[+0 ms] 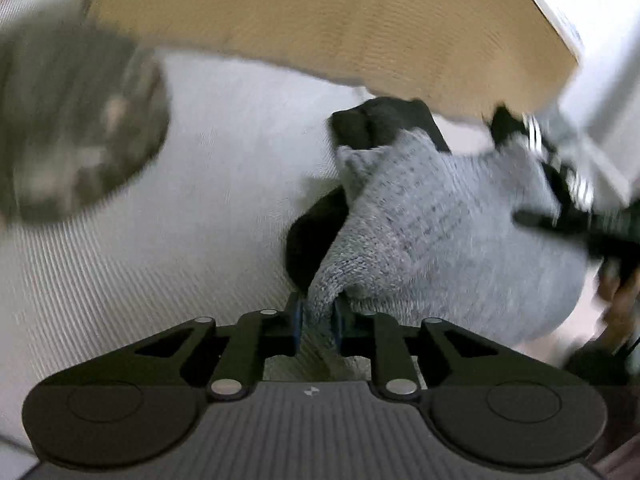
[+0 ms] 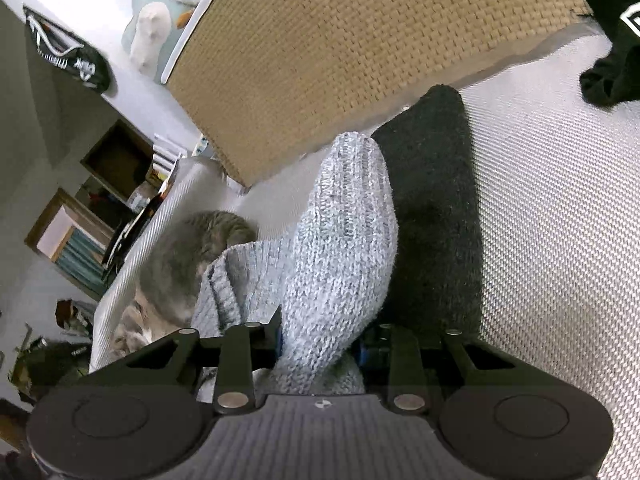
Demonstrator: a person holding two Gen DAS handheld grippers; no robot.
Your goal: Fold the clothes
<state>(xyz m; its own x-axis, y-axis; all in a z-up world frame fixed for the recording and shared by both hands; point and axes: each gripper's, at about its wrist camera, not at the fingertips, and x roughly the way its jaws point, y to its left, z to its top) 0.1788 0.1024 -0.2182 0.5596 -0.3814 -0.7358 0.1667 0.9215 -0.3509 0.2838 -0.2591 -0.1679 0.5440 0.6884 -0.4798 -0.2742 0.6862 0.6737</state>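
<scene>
The fold was under way but far from done. The grey knitted sock (image 2: 340, 248), with a black toe or heel part (image 2: 432, 216), lay draped and bunched on the white woven couch seat (image 2: 552, 240), just in front of the tan woven cushion (image 2: 340, 48) that I take as the landmark. The right tool (image 2: 318, 346) had its pads pressed on a thick roll of the grey knit, the jaws standing part-way apart because of the bulk between them. The left tool (image 1: 318, 316) was nearly shut, its blue pads (image 1: 296, 312) pinching a narrow corner of the grey knit (image 1: 420, 224) on the side of the garment away from the cushion. In the left wrist view the other tool showed only as a dark blur (image 1: 568, 216) at the far end of the knit, beside the cushion's lower corner. So both ends appeared to be gripped, and the cloth between them sagged in a loose hump rather than lying flat; no clean crease was visible yet. I judged that the piece had been picked up and was being stretched or brought over on itself, with the laying-down, smoothing and release all left to do. A black garment (image 2: 608, 36) with white print lay off by the cushion's far end, apparently unfolded, so more work likely remained. A grey cat (image 2: 192, 264) lay on the seat, below the cushion's near corner and close to the knit, which might get in the way.
</scene>
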